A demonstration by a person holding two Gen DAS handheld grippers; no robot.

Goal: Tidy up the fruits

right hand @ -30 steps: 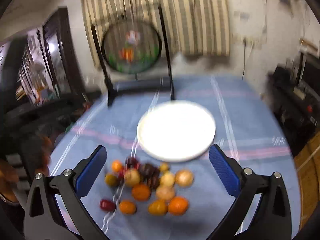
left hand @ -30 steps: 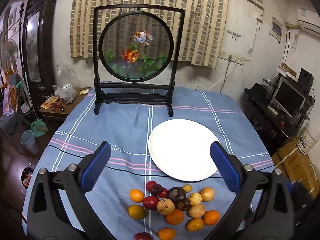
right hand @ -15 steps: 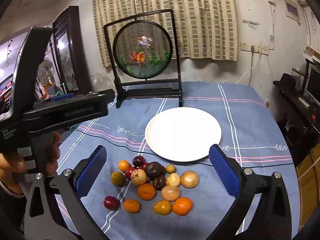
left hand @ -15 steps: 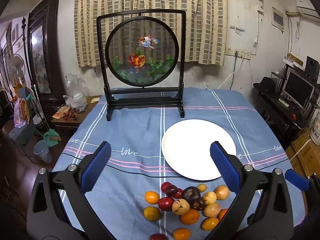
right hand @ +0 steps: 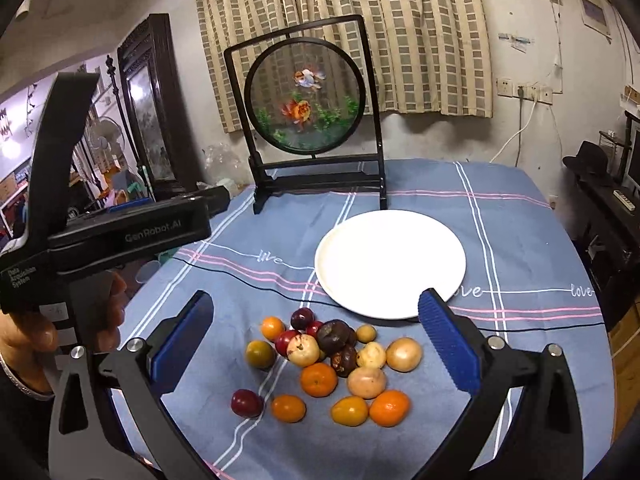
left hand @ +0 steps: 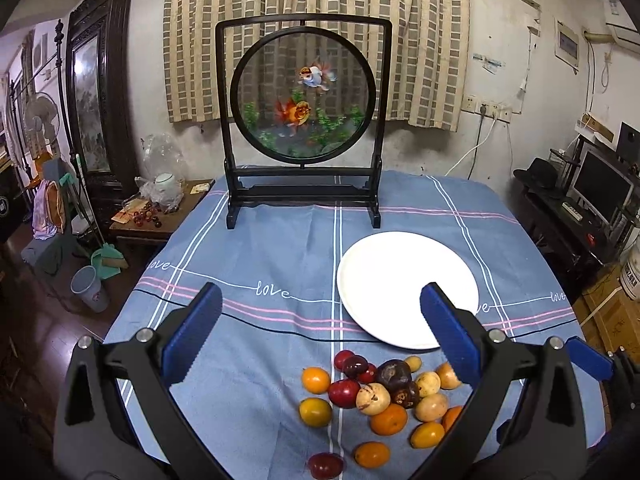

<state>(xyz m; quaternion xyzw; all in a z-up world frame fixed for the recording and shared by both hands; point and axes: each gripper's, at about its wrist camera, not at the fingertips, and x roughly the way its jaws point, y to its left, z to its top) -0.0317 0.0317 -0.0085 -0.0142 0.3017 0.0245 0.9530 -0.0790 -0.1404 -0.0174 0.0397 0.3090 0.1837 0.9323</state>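
- At the far left of the right wrist view, a hand (right hand: pixel 32 332) grips the handle of the left tool (left hand: pixel 316 316). It hangs level above the near left part of the desk (right hand: pixel 520 232), probably waiting its turn.
- The left tool is released, with its blue pads spread wide and nothing between them. In its own view the pads frame the blue cloth (left hand: pixel 280 248) and the left rim of the plate.
- At upper centre, a round goldfish screen (right hand: pixel 306 110) stands upright in its black frame at the far edge of the desk, well apart from the work.
- In the lower centre lies the fruit pile (right hand: pixel 336 364), a loose cluster on the cloth just in front of the plate. Oranges, red plums, pale round fruits and a few dark wrinkled ones touch one another in the middle.
- A single red plum (right hand: pixel 246 403) sits apart at the lower left of the pile, so it looks the easiest first pick.
- Right of centre, the white plate (right hand: pixel 390 262) rests bare and close behind the fruit. It is presumably the place for sorted pieces, and none is on it yet.
- The right tool (right hand: pixel 316 344) is likewise released and empty, held over the pile with its pads either side of the cluster. Sorting appears not yet begun.
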